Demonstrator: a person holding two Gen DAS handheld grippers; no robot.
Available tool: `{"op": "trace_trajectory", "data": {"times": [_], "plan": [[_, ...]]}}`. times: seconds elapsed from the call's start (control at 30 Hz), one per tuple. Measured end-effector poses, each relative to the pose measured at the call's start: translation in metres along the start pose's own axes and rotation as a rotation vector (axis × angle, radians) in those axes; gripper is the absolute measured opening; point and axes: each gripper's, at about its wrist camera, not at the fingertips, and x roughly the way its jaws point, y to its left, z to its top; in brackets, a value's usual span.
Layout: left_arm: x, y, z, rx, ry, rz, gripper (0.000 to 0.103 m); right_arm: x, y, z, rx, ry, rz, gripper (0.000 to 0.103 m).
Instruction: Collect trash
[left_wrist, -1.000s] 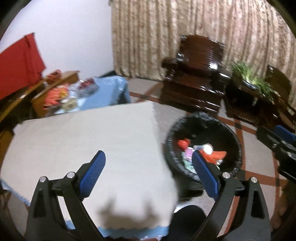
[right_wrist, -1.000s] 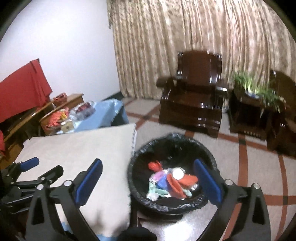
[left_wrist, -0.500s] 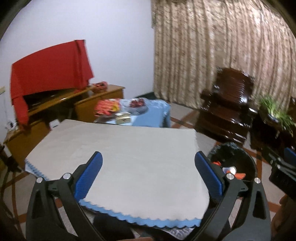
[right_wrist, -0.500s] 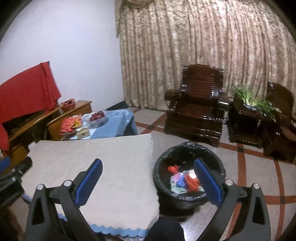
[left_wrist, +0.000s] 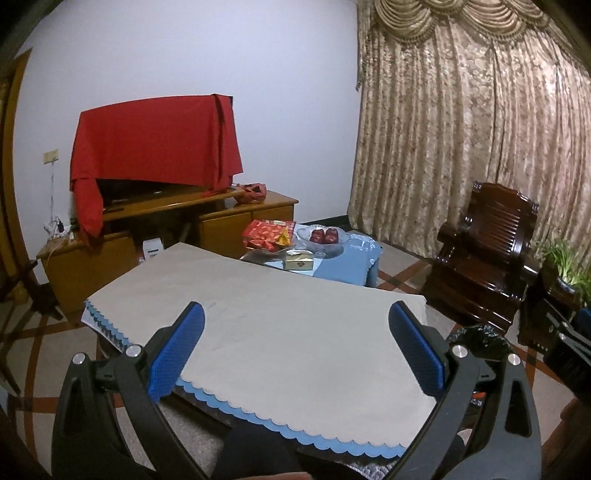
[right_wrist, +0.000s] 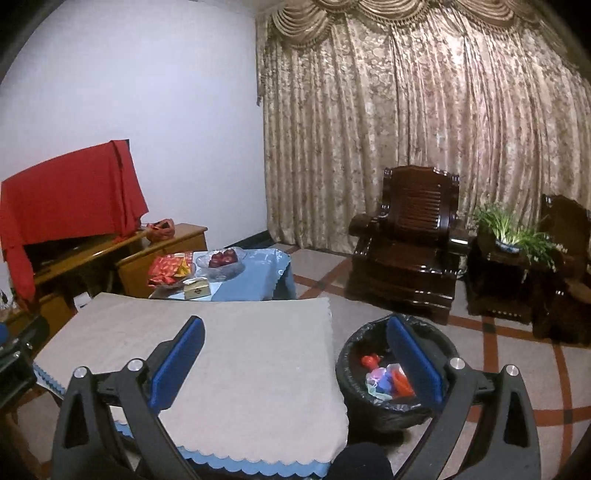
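Trash (right_wrist: 386, 380) in bin (right_wrist: 354, 373) at 4 o'clock; table (right_wrist: 240, 369) bare; left gripper (left_wrist: 295, 354), right gripper (right_wrist: 295, 358) wide, empty; scan room for leftovers.

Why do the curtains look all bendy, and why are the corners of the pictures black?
Left wrist view: the fisheye lens bows the curtain and blacks out the corners; the picture is sharp, the light dim and even. Right wrist view: the same curve on the curtain; the dark armchair loses detail in shadow, while the trash in the bin stays clear.
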Motion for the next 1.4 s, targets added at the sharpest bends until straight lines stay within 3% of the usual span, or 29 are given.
{"op": "trace_trajectory", "data": {"times": [0.7,1.4], "plan": [[-0.017,0.010,-0.004,-0.033,-0.031,0.053,0.097,-0.008,-0.019,-0.008,0.052,0.005,-0.049,0.097],[-0.014,0.011,-0.008,-0.021,-0.027,0.058,0.097,-0.006,-0.035,-0.012,0.088,0.008,-0.066,0.097]]}}
